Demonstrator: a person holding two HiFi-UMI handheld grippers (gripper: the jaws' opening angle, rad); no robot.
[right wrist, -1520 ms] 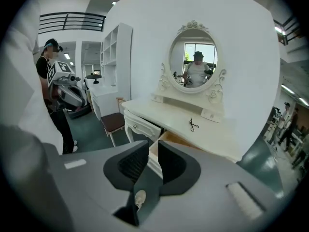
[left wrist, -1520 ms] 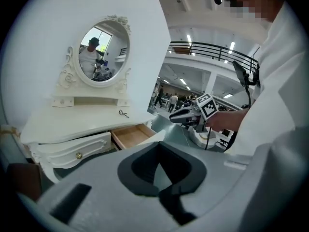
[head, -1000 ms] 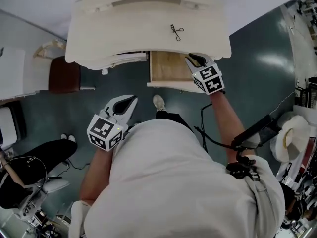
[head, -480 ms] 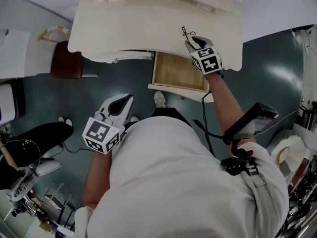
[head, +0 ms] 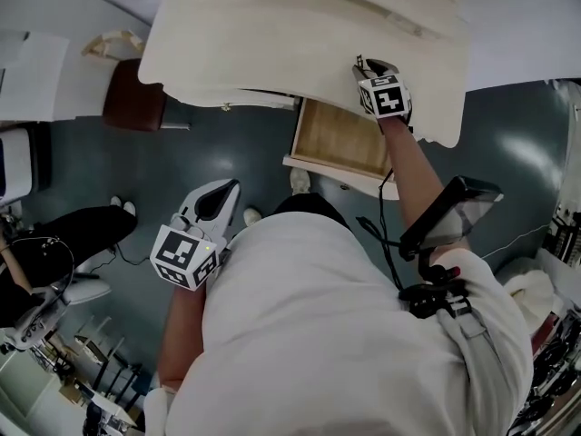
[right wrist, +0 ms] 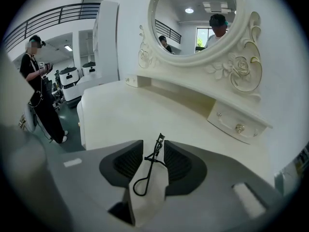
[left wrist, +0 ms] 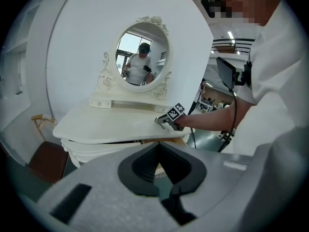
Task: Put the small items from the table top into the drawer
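A black eyelash curler point(right wrist: 149, 170) lies on the cream dressing table top point(head: 272, 34). My right gripper point(right wrist: 153, 146) is down over it, one pad on each side, neither pressing on it. Its jaws have just been opening and stand open. In the head view the right gripper point(head: 368, 64) is at the table's right part, above the pulled-out wooden drawer point(head: 340, 139), which looks empty. My left gripper point(head: 221, 193) hangs over the floor in front of the table, jaws shut, holding nothing. It points at the table, and the left gripper view shows the right gripper point(left wrist: 166, 121) there.
An oval mirror point(right wrist: 198, 18) with a carved frame stands at the back of the table, with a small knobbed drawer point(right wrist: 236, 124) under it. A brown stool point(head: 132, 107) sits left of the table. A person in black point(right wrist: 38, 95) stands beyond the table's left end.
My right gripper has gone from the open drawer up onto the table top and now straddles the eyelash curler. The left gripper has shifted only slightly.
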